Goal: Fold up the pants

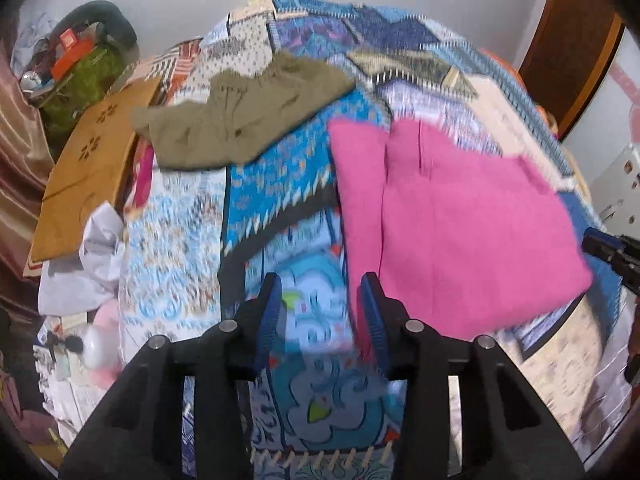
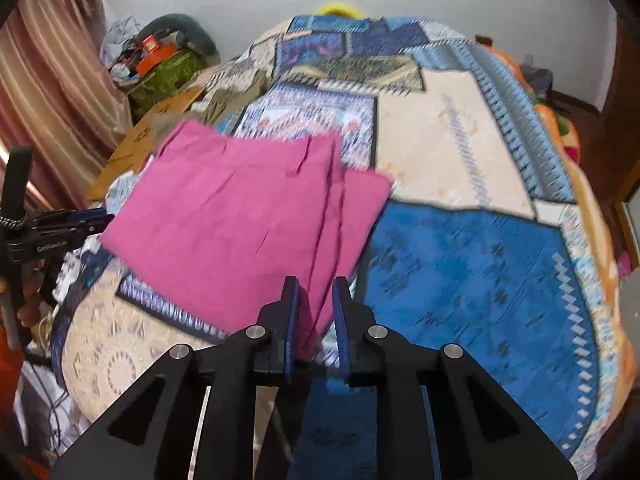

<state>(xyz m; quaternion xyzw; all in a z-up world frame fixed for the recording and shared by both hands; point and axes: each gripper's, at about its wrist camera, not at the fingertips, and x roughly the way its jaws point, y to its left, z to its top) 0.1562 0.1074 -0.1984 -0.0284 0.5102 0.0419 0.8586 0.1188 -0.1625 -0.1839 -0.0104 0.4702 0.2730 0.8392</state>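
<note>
Folded pants [image 1: 460,220] on bedspread [image 1: 280,184], other garment [image 1: 240,120] behind-left.

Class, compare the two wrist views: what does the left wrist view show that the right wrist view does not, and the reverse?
Left wrist only: the olive-green crumpled pants seen whole, and the left tool with nothing between its blue pads.

Right wrist only: the large cream patch of the quilt, and the right tool with the pink cloth's corner between its pads.

Both: the folded pink fabric pants on the patchwork bed quilt, and the brown cardboard sheet.

Black tool [image 1: 320,308], blue ribbed pads [image 1: 269,316]
</note>
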